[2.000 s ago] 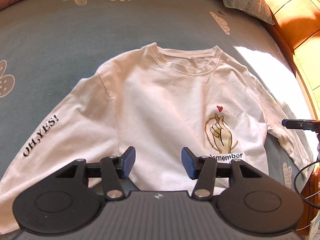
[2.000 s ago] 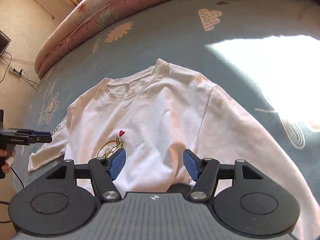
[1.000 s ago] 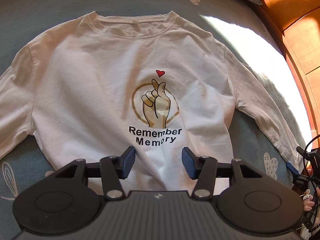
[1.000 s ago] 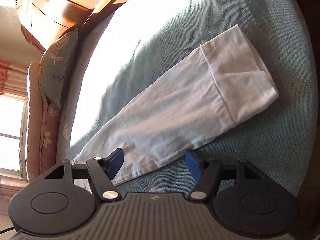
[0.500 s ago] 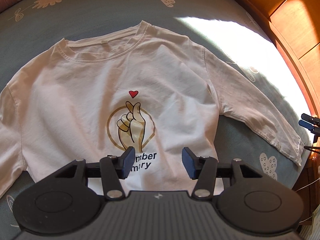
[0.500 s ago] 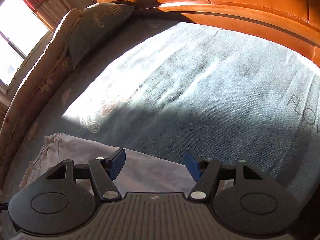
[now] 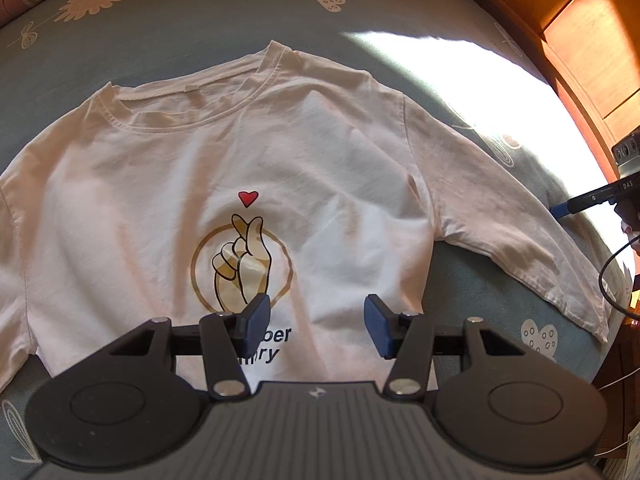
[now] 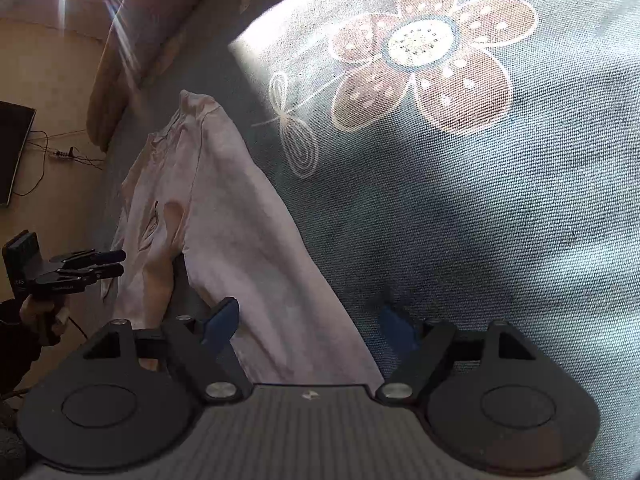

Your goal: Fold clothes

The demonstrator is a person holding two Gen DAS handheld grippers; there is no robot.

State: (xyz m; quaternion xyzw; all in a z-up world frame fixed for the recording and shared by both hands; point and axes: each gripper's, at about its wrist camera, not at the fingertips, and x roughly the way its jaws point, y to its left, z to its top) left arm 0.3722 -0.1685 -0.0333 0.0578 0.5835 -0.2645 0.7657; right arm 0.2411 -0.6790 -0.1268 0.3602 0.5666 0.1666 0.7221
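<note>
Lying flat and face up on the blue flowered bed (image 7: pixel 200 28), the white shirt (image 7: pixel 200 168) is spread out with its finger-heart picture (image 7: pixel 242 264) showing; no part of it is folded yet; the left tongs (image 7: pixel 316 324) hang over the bottom hem, half open, with nothing held between them; they have slid a little to one side since a second ago, so the printed words are now partly hidden behind one blue pad. The big change is on the other side; the right tongs (image 8: pixel 308 324) were looking at the far wooden end of the bed half a second ago, and now they have swung round and tipped over to sit just above the long sleeve (image 8: pixel 256 248); their jaws have just been opening and now stand wide; one pad is over the sleeve cloth and the other is over bare bed, so nothing is pinched. I think this means the first fold is about to start with this sleeve; the tongs need to go lower and close on the cloth edge.
</note>
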